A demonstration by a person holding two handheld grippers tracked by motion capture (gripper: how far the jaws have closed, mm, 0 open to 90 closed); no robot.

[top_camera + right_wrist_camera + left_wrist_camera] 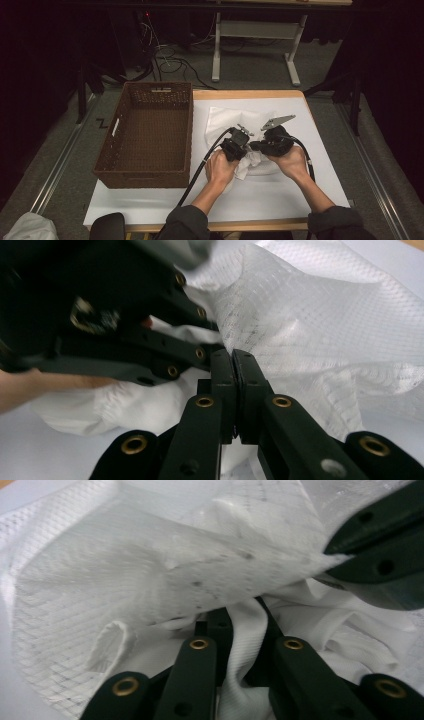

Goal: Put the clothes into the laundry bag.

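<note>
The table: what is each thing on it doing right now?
Basket: upright, nothing in it.
Mesh bag: crumpled, with white cloth at its mouth.
Left hand-held gripper: shut on cloth.
Right hand-held gripper: shut on mesh bag.

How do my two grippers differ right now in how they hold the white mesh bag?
The left gripper has a thick fold of white cloth standing between its jaws, while the right gripper has its jaws pressed almost flat together on a thin edge of the mesh bag. In the high view the left gripper sits nearer the wicker basket, the right gripper farther from it. Both grip the same bundle over the white table.
</note>
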